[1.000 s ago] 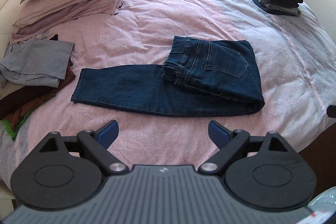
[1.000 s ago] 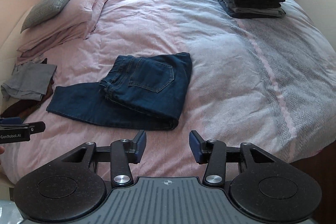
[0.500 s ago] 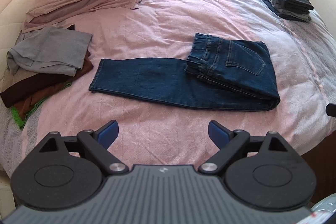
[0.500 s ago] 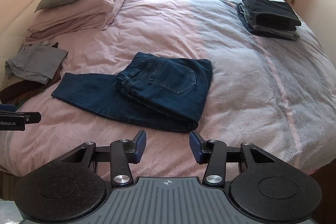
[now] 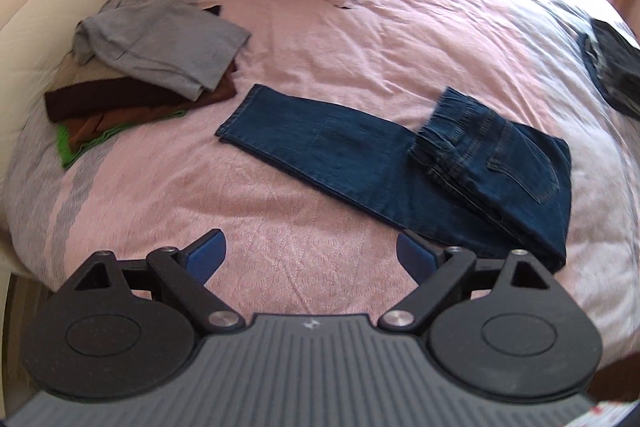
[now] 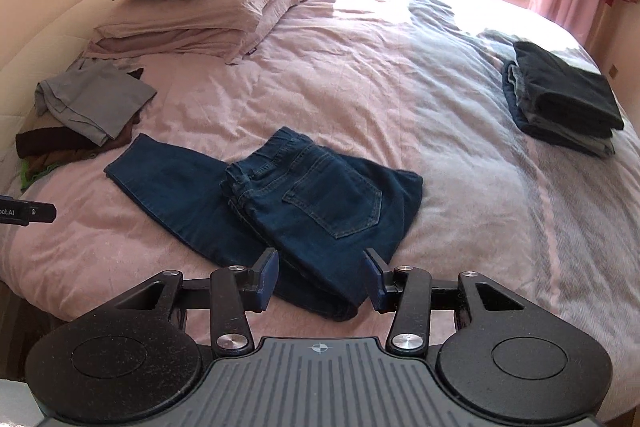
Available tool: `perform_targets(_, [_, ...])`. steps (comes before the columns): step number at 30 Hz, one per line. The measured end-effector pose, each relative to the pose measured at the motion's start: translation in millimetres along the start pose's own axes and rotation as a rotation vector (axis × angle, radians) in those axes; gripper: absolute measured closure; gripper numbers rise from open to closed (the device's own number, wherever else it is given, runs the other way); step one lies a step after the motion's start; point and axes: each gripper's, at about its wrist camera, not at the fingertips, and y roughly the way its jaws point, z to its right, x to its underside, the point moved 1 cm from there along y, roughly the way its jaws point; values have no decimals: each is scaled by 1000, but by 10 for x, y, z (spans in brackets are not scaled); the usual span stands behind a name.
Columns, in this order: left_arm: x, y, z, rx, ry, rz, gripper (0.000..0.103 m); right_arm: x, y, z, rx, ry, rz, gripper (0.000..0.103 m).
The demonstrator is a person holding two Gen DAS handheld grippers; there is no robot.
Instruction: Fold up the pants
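- The dark blue jeans (image 6: pixel 276 195) lie near the front edge of the bed (image 6: pixel 400 95), partly folded: the waist end, back pocket up, is doubled over the legs, and the leg ends stretch flat toward a loose heap of clothes (image 5: pixel 152 67) by the pillows.
- The left gripper (image 5: pixel 310 253) hangs over bare cover just in front of the legs, its jaws wide apart and empty.
- The right gripper (image 6: pixel 320 279) hovers over the near corner of the folded part, its jaws partly open with nothing clamped.
- Denim like this is probably fairly heavy and holds a crease, yet it is still limp; lifted at one point it would likely sag and drag the layers askew.
- The hem end of the legs looks like the sensible place to take hold, pinching both layers together at each corner.
- The thick fold under the right gripper may be too bulky to bite cleanly.
- A stack of folded clothes (image 6: pixel 560 99) sits well apart, on the bed's far right.
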Motion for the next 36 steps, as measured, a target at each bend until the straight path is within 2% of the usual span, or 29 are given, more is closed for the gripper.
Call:
perform_targets(3, [72, 87, 94, -39, -59, -6, 13, -52, 191, 195, -33, -69, -8, 60])
perform_targets(9, [361, 259, 299, -71, -152, -86, 13, 39, 639, 376, -94, -194, -76, 60])
perform_targets(16, [442, 666, 140, -130, -225, -112, 13, 124, 1198, 221, -161, -287, -112, 60])
perform_targets(21, [440, 1212, -25, -146, -249, -131, 13, 209, 1811, -42, -151, -387, -102, 60])
perform_targets(24, [447, 1498, -51, -129, -245, -141, 13, 301, 2132, -199, -128, -457, -101, 60])
perform_targets(29, [455, 1815, -30, -110, -209, -173, 13, 423, 2469, -319, -74, -556, -59, 61])
perform_targets(30, [447, 1855, -19, -105, -199, -177, 13, 431, 2476, -309, -82, -546, -30, 76])
perform_targets(31, [438, 1878, -13, -95, -186, -176, 14, 433, 2480, -292, -109, -535, -14, 102])
perform_targets(32, [422, 1892, -1, -93, -176, -175, 14, 412, 2467, -271, -114, -505, -10, 102])
perform_targets(34, [367, 1893, 25, -92, -159, -174, 14, 258, 2376, -109, -172, -366, 7, 102])
perform_targets(36, [263, 1868, 47, -93, -141, -161, 14, -44, 2226, 284, -244, -104, 38, 102])
